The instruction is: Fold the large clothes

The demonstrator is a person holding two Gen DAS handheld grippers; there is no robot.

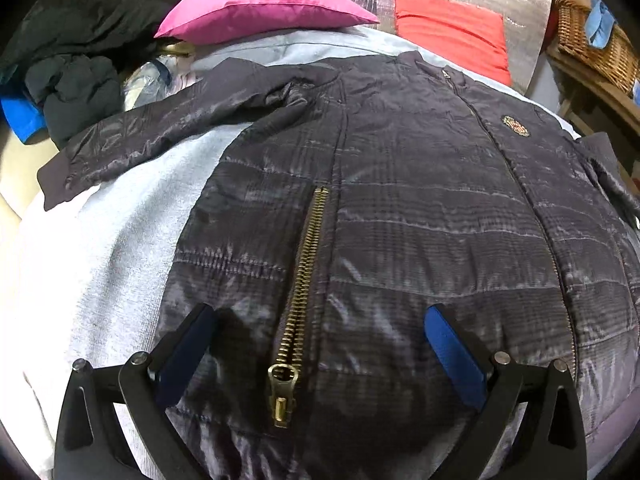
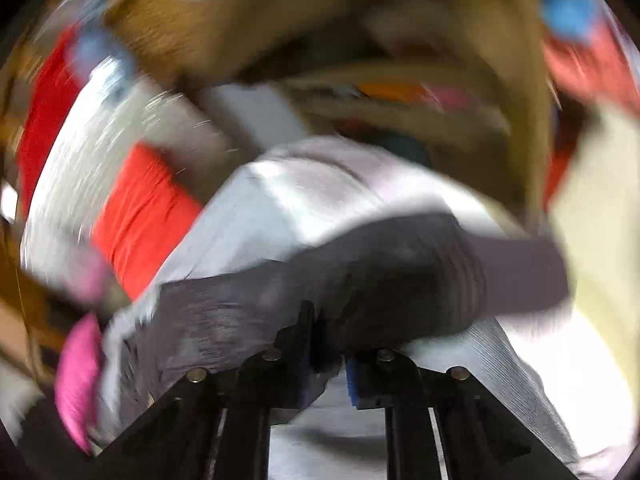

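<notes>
A dark quilted jacket (image 1: 400, 208) lies spread front-up on a pale sheet (image 1: 100, 260), its left sleeve (image 1: 160, 132) stretched out to the left. A brass pocket zipper (image 1: 304, 280) runs down toward my left gripper (image 1: 320, 320), which hovers open just over the jacket's lower part with nothing between its blue pads (image 1: 452, 356). The right wrist view is blurred by motion. There my right gripper (image 2: 328, 356) is shut on the jacket's other sleeve (image 2: 380, 280), dark fabric bunched between its fingers, the ribbed cuff (image 2: 520, 272) trailing to the right above the pale sheet (image 2: 320, 200).
A magenta pillow (image 1: 260, 8) and a red cushion (image 1: 452, 28) sit at the head of the bed against a silver foil wall. Dark clothes (image 1: 80, 60) are piled at the far left. A wicker basket (image 1: 592, 44) stands on a wooden shelf at the right.
</notes>
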